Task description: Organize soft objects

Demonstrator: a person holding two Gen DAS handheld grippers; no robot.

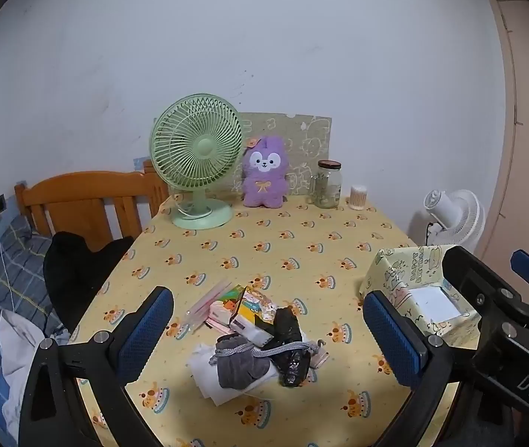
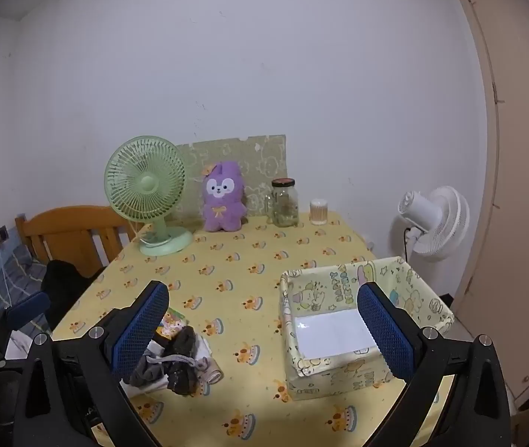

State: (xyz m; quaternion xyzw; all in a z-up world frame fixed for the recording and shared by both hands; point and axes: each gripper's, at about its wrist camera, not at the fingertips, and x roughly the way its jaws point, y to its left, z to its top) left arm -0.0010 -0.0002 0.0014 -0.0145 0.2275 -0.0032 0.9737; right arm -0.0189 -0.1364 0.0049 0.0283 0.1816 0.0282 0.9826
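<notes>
The left gripper [image 1: 268, 329] has its two blue fingers [image 1: 145, 329] wide apart, and nothing is held between them. Just past the fingertips, in the gap between them, lies a small pile of soft things [image 1: 260, 339] on the table: a grey drawstring pouch [image 1: 240, 361], a dark crinkly bag [image 1: 290, 346], white cloth [image 1: 212, 380], and colourful packets [image 1: 249, 305]. The fingers are above the pile and do not touch it.

The right gripper [image 2: 264, 331] also has its blue fingers [image 2: 139, 329] wide apart and holds nothing. Its left finger hides part of the same pile [image 2: 182, 361]. Its right finger is in front of the yellow box [image 2: 338, 376], which is open on top with a white bottom showing.

The box sits to the right of the pile, a little apart from it, on the yellow tablecloth [image 1: 283, 246].

Far beyond the fingers, by the wall, stand a green fan [image 1: 197, 156], a purple plush bunny [image 1: 264, 173], a glass jar [image 1: 327, 184] and a little tub of cotton buds [image 1: 358, 197].
</notes>
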